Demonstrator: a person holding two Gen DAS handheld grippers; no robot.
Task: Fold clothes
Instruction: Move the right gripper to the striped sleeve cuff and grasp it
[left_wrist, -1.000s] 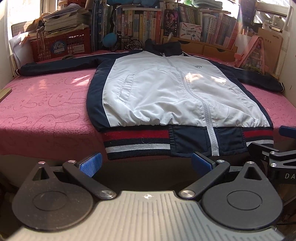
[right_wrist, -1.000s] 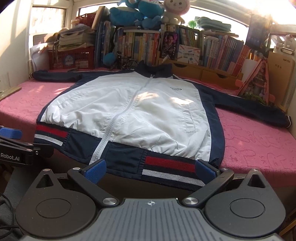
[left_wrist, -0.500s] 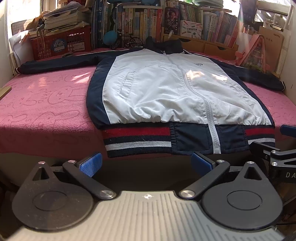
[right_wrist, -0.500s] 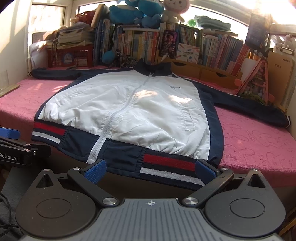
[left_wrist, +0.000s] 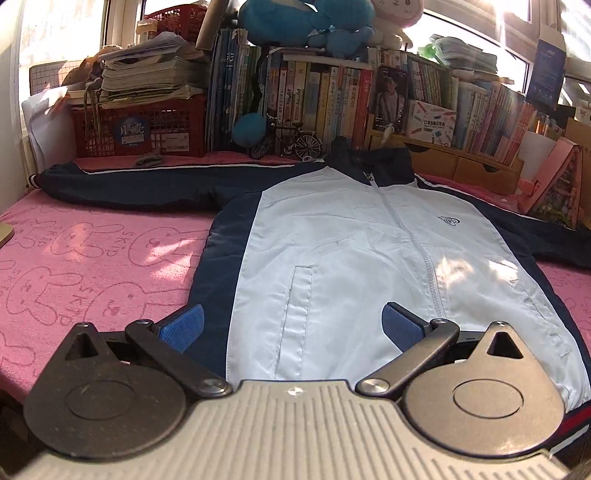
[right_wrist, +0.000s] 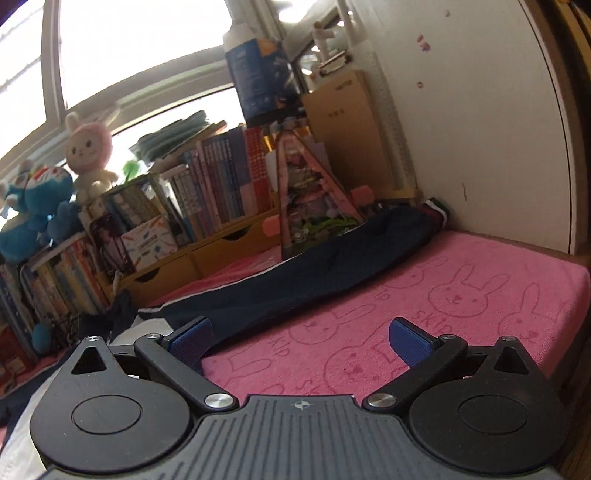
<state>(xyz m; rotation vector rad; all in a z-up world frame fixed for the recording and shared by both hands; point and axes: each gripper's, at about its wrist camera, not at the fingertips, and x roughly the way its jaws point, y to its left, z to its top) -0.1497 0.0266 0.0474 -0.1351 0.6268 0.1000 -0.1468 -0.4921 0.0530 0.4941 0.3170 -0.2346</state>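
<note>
The jacket (left_wrist: 354, 266) is lying flat on the pink blanket (left_wrist: 92, 266). The left tongs (left_wrist: 291, 326) are hovering released over its front. The right tongs (right_wrist: 299, 341) are gaping, empty, beside its sleeve (right_wrist: 314, 277).

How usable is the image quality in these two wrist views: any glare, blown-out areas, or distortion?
Left wrist view: sun flare washes out the upper right corner, sun patches dapple the jacket, and fisheye bending curves the bookshelf; the jacket itself stays sharp. Right wrist view: the window is blown out to white, the frame is tilted, the wall bows strongly, yet the pink blanket and navy sleeve read clearly.
</note>
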